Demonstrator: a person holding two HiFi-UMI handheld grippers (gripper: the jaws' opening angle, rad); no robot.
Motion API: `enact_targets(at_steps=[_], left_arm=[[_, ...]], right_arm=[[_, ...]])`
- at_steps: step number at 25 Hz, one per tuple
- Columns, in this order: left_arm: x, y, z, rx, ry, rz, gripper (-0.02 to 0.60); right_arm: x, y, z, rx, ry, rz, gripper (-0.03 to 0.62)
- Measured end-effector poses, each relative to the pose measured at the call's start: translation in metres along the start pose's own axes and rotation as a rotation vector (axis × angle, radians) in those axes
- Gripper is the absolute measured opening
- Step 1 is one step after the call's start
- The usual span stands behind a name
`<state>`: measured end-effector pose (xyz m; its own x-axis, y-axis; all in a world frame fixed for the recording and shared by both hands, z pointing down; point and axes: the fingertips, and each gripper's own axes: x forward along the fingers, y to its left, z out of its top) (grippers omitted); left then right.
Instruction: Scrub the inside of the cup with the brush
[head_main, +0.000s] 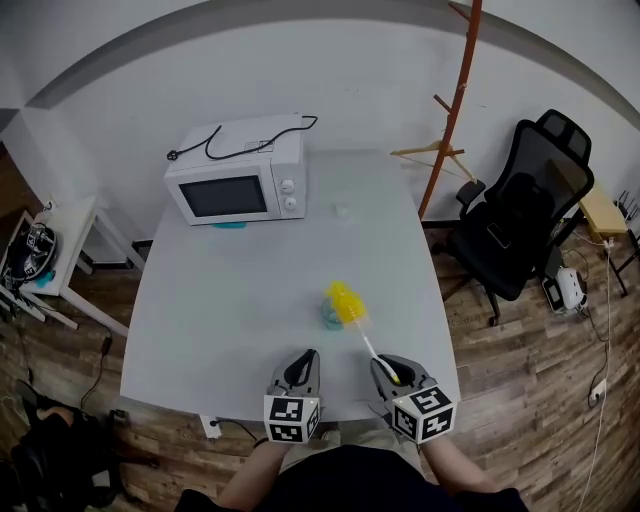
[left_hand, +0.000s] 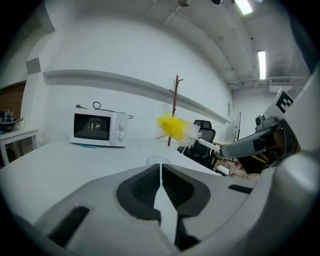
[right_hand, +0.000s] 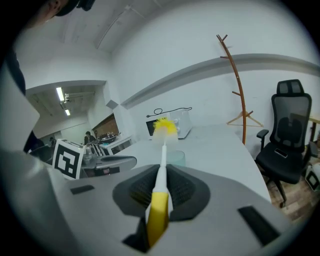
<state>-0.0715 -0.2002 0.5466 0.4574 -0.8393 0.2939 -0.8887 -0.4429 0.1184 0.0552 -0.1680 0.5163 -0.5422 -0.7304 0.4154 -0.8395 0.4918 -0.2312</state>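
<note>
A gray table (head_main: 230, 300) fills the middle of the head view. A small see-through cup (head_main: 331, 319) stands on it, just below the middle of the picture. A white microwave oven (head_main: 238, 183) sits far back at the upper left.

The right gripper (head_main: 386, 364) is at the bottom, right of the middle. Its two jaws are squeezed tight on the yellow end of the handle of a long brush with a thin white stick and a fluffy yellow head (head_main: 357, 324). The brush's long line runs from the lower right up to the upper left. The fluffy head points away from the person and sits over the cup. In the left gripper view the brush (left_hand: 180, 131) is up in the air, higher than the cup (left_hand: 158, 160).

The left gripper (head_main: 305, 358) is at the bottom, left of the right one and near the cup. Its jaws are pressed together with nothing between them.
</note>
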Motion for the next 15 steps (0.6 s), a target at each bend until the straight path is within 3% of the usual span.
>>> enact_targets(at_steps=[15], left_arm=[[-0.037,-0.002,-0.001,0.065,0.003,0.002,0.017]], right_arm=[[-0.016,0.025,-0.011,-0.018,-0.047,-0.046,0.051]])
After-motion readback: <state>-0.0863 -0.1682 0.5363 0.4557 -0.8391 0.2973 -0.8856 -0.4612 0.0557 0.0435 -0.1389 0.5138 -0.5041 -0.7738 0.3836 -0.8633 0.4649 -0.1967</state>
